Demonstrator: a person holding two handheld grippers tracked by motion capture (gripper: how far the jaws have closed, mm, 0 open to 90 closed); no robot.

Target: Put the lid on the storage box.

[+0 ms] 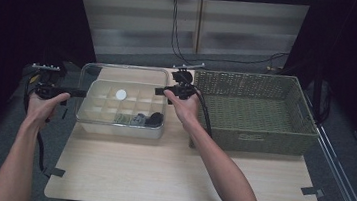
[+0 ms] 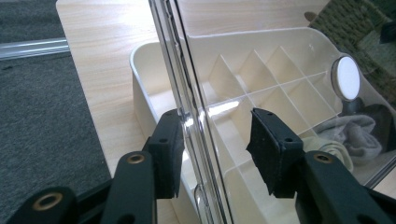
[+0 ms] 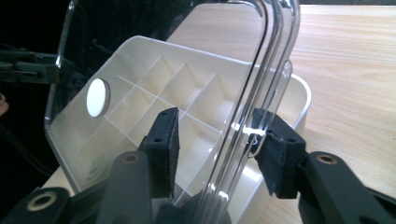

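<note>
A cream compartment box [image 1: 113, 126] stands on the wooden table, with a clear lid [image 1: 124, 74] over it that carries a round white disc [image 1: 121, 94]. My left gripper [image 1: 82, 93] is at the lid's left edge and my right gripper [image 1: 160, 91] at its right edge. In the left gripper view the open jaws [image 2: 215, 140] straddle the lid's rim [image 2: 187, 93] with a gap on the inner side. In the right gripper view the gripper [image 3: 217, 140] likewise stands open around the rim [image 3: 261, 70]. Grey and dark cloth pieces [image 2: 350, 135] lie in the box's front compartments.
A green woven basket [image 1: 283, 136] stands just right of the box, close behind my right hand. Bare table top [image 1: 178, 176] stretches in front of the box. Grey floor lies off the table's left edge [image 2: 42, 116]. Cables hang at the back.
</note>
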